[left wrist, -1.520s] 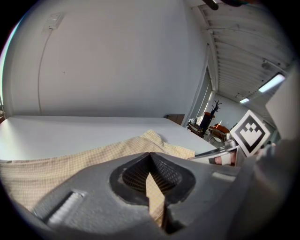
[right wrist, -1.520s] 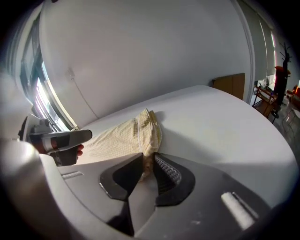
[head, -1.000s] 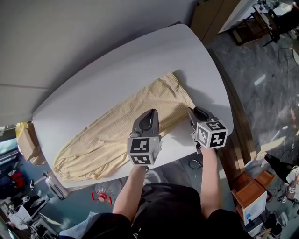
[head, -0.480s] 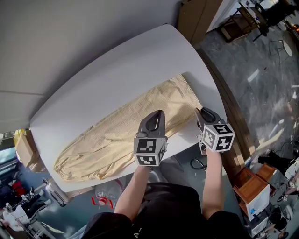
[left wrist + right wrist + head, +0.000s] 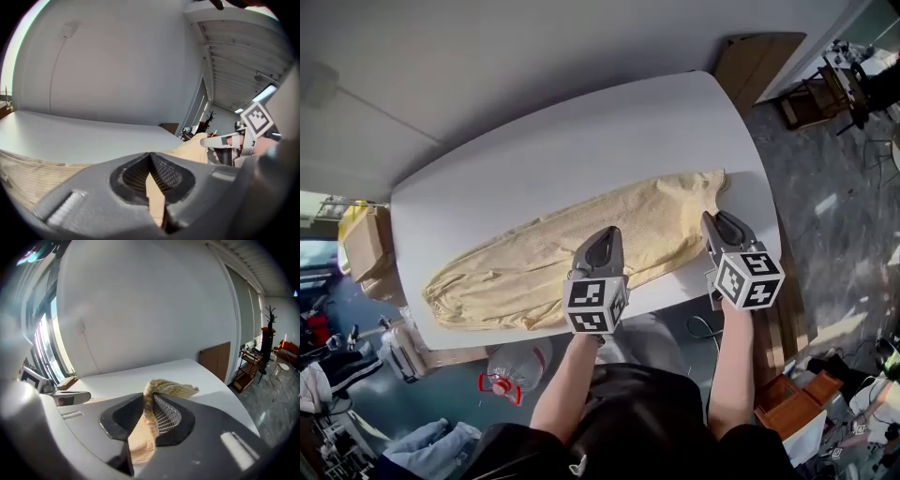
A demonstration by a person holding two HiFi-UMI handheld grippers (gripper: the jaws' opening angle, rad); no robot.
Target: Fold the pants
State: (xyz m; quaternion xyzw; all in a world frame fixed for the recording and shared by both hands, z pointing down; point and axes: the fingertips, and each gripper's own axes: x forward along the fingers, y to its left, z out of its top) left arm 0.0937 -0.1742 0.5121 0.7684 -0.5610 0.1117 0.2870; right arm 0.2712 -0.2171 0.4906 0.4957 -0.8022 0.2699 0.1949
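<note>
Pale yellow pants (image 5: 534,267) lie lengthwise across the white table (image 5: 581,141), leg cuffs at the left, waist at the right. My left gripper (image 5: 607,232) is shut on the near edge of the pants around mid-length; a fold of fabric shows pinched between its jaws (image 5: 151,154). At the waist end, my right gripper (image 5: 710,217) has a bunched corner of the pants (image 5: 171,389) between its jaws (image 5: 146,397), which are closing on it. That corner is raised off the table. Each gripper appears at the edge of the other's view.
A cardboard box (image 5: 364,246) stands off the table's left end. A clear plastic bottle (image 5: 511,370) lies on the floor below the near edge. A wooden cabinet (image 5: 759,61) is at the far right, wooden furniture (image 5: 783,403) at the lower right. A wall runs behind the table.
Both grippers have risen with the pants' near edge pinched in them, and the waist corner has come up off the table. The head camera has swung, so the table sits differently in view.
</note>
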